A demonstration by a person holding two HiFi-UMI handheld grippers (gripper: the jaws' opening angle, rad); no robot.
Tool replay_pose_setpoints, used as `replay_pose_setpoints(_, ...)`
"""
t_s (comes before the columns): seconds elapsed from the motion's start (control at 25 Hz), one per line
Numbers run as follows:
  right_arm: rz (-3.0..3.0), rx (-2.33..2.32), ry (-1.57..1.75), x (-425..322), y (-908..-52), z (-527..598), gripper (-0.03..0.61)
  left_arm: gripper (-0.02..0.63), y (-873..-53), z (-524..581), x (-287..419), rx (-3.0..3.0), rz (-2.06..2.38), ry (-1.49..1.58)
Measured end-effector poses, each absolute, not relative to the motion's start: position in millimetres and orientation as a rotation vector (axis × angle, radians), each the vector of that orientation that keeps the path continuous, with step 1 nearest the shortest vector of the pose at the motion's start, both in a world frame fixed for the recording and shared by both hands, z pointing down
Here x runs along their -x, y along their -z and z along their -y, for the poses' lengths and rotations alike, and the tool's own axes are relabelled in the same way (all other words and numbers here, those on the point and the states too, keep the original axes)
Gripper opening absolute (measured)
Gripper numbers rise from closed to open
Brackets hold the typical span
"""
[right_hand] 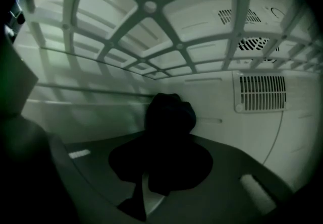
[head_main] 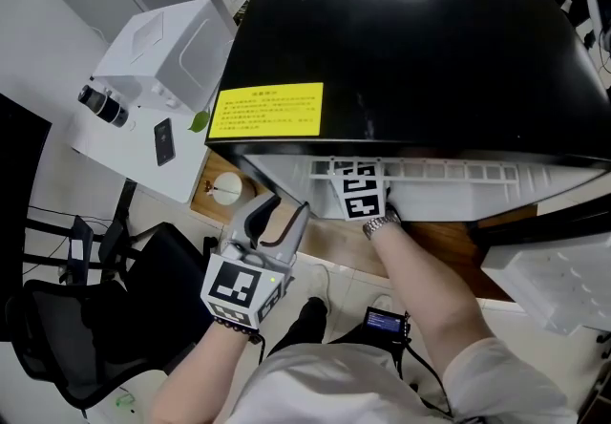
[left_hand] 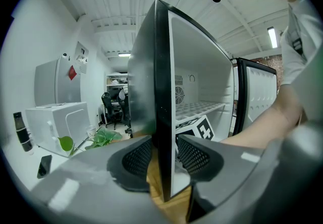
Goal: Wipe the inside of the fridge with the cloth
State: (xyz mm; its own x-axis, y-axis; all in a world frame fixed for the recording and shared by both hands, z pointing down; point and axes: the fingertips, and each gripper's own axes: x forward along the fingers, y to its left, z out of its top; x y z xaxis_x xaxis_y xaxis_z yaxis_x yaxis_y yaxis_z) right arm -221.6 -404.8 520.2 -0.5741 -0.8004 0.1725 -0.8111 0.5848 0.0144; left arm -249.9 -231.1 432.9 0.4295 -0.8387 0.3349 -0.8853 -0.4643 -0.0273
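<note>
**Right tool** point(right_hand: 161, 162): closed on the cloth point(right_hand: 170, 117), a dark bunch that sticks out ahead of the jaws. You have it deep inside the fridge point(head_main: 401, 40), under the wire shelf point(right_hand: 146, 6) and facing the rear wall with its vent point(right_hand: 261, 92). Judgement: the cloth leads so that fabric, not the jaws, meets the liner. The interior is dim, so I cannot tell whether the cloth touches the rear wall.

**Left tool** point(head_main: 274, 223): jaws set wide, one on either side of the front edge of the fridge's side wall point(left_hand: 162, 66). A thin gap shows beside the pads, so I read it as open around the wall, not clamped. Judgement: you place it there to steady the cabinet against the push of the wiping arm.

**Surroundings:**
- The fridge stands on a wooden tabletop point(head_main: 329, 245), and its door point(left_hand: 252, 97) is open on your right.
- A yellow label point(head_main: 267, 112) sits on the black top.
- To your left, a white tabletop point(head_main: 105, 150) carries a white appliance point(head_main: 167, 50) and a phone point(head_main: 164, 141).
- Green leaves point(left_hand: 103, 137) sit near the fridge.
- A black chair point(head_main: 57, 336) is on the floor beyond.

**In the way:**
- The shelf sits low over the right tool, so there is little room to lift.
- Your right forearm point(head_main: 420, 288) takes up part of the opening.
- Judgement: the vent slats could snag the cloth on a pass across the rear wall.
</note>
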Motion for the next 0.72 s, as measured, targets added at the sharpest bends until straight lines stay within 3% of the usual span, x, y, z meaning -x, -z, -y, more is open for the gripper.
replay_pose_setpoints(0.72, 2.552, -1.497, -0.102, 169.8, -521.3, 414.3, 0.075, 0.144, -432.7, 232.8, 251.9, -2.505, 1.574, -0.448)
